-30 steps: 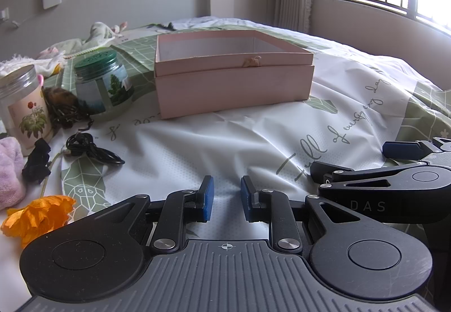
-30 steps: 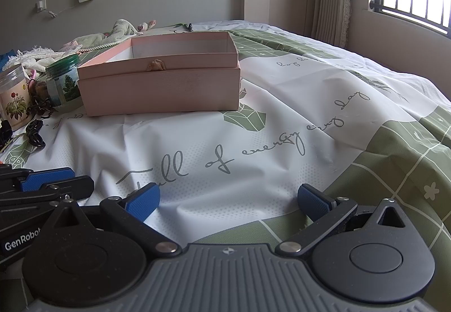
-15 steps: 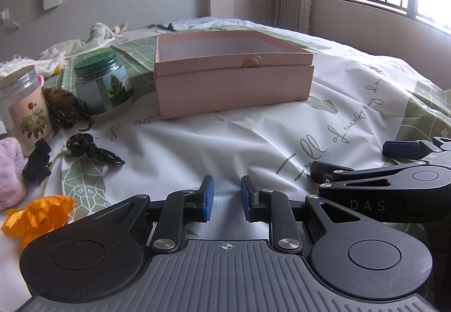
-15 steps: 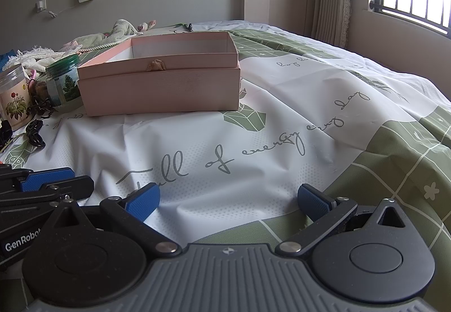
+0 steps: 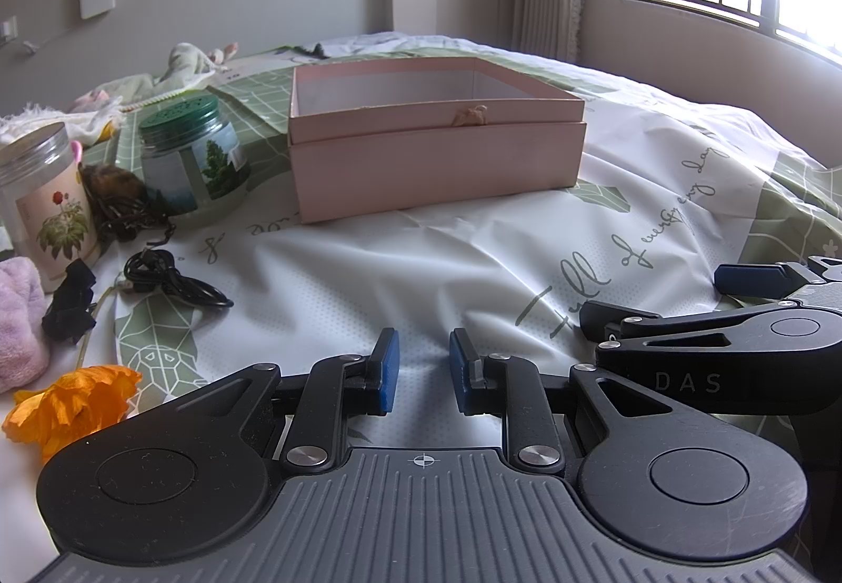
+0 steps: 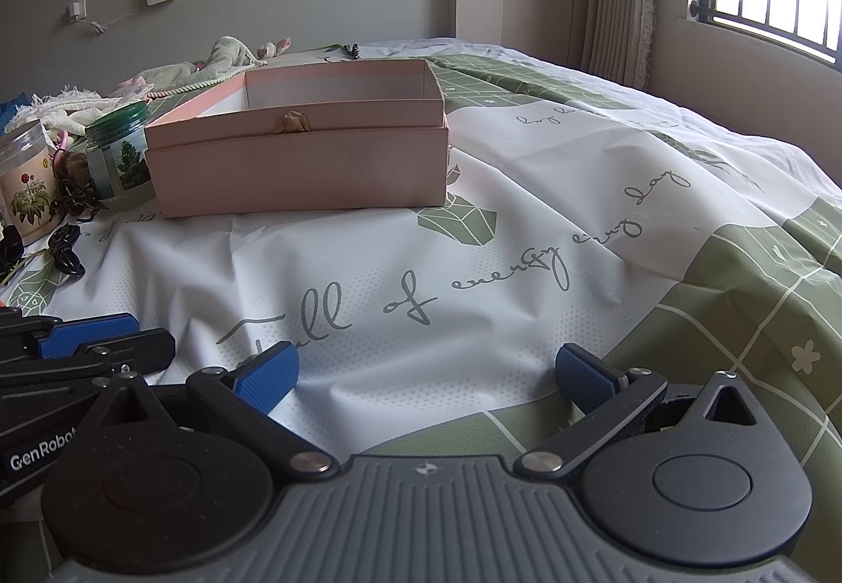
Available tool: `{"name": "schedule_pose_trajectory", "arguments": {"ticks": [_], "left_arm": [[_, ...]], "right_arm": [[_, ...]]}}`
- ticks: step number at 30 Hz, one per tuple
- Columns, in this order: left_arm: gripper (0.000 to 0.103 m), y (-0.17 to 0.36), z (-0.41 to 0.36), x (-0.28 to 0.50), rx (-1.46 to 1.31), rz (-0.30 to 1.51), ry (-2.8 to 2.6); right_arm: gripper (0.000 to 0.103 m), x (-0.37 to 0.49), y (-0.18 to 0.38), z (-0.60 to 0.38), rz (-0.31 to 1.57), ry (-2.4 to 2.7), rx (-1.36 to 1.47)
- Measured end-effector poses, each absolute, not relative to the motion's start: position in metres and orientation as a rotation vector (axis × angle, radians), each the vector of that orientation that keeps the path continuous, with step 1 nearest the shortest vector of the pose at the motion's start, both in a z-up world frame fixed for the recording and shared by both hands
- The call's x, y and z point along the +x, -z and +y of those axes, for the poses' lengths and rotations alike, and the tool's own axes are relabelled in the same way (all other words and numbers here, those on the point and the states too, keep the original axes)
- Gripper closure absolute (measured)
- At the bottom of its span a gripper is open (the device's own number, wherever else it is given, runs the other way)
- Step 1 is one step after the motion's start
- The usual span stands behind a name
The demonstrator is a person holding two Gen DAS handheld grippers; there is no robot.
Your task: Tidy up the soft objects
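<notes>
Change: nothing has moved since the earlier frames; both my hands rest in the same spots on the bed.
Left gripper (image 5: pixel 422 367): my blue-padded fingers stand a narrow gap apart, nothing between them, only the white and green printed bed cover (image 5: pixel 473 257) below.
Right gripper (image 6: pixel 426 375): my fingers are spread wide, holding nothing, low over the same cover, just beside my left one.
Open pink cardboard box (image 5: pixel 437 146): sits ahead on the bed; no contents show inside from here.
Fuzzy pale pink soft cloth (image 5: pixel 18 320): at the far left edge, well apart from the box.
Orange fabric flower (image 5: pixel 73 404): lies beside my left gripper.
Green-lidded glass jar (image 5: pixel 194 157): stands just left of the box.
Flower-printed clear jar (image 5: pixel 47 199): further left.
Coiled black cable (image 5: pixel 168 275): lies in front of the jars.
</notes>
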State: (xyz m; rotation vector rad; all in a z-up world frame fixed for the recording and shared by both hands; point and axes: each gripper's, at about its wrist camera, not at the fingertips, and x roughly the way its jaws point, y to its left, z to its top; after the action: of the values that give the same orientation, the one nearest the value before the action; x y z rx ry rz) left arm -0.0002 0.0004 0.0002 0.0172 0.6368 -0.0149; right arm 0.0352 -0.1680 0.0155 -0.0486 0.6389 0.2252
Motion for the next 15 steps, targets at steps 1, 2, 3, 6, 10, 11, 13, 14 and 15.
{"name": "schedule_pose_trajectory", "arguments": {"ticks": [1,2,3,6,10,11,13,14,15], "left_arm": [[0.079,-0.0002,0.0005,-0.0002,0.017,0.637,0.015],[0.079,-0.0002,0.0004,-0.0001,0.017,0.637,0.015],[0.079,-0.0002,0.0003,-0.0002,0.018,0.637,0.015],[0.079,-0.0002,0.0004,-0.0001,0.018,0.637,0.015],[0.079,-0.0002,0.0004,-0.0002,0.018,0.636,0.015],[0.079,-0.0002,0.0004,-0.0001,0.018,0.636,0.015],[0.079,-0.0002,0.0004,-0.0002,0.018,0.636,0.015],[0.079,-0.0002,0.0004,-0.0002,0.018,0.636,0.015],[0.079,-0.0002,0.0004,-0.0002,0.018,0.636,0.015]], "right_arm": [[0.000,0.0352,-0.0155,-0.1684,0.640,-0.226,-0.046],[0.000,0.0355,-0.0155,-0.1684,0.640,-0.226,-0.044],[0.000,0.0356,-0.0155,-0.1674,0.641,-0.226,-0.045],[0.000,0.0351,-0.0154,-0.1685,0.642,-0.225,-0.046],[0.000,0.0353,-0.0154,-0.1683,0.642,-0.225,-0.046],[0.000,0.0352,-0.0153,-0.1681,0.641,-0.225,-0.046],[0.000,0.0352,-0.0153,-0.1681,0.641,-0.225,-0.046],[0.000,0.0352,-0.0153,-0.1681,0.641,-0.225,-0.046],[0.000,0.0351,-0.0153,-0.1681,0.641,-0.224,-0.046]]}}
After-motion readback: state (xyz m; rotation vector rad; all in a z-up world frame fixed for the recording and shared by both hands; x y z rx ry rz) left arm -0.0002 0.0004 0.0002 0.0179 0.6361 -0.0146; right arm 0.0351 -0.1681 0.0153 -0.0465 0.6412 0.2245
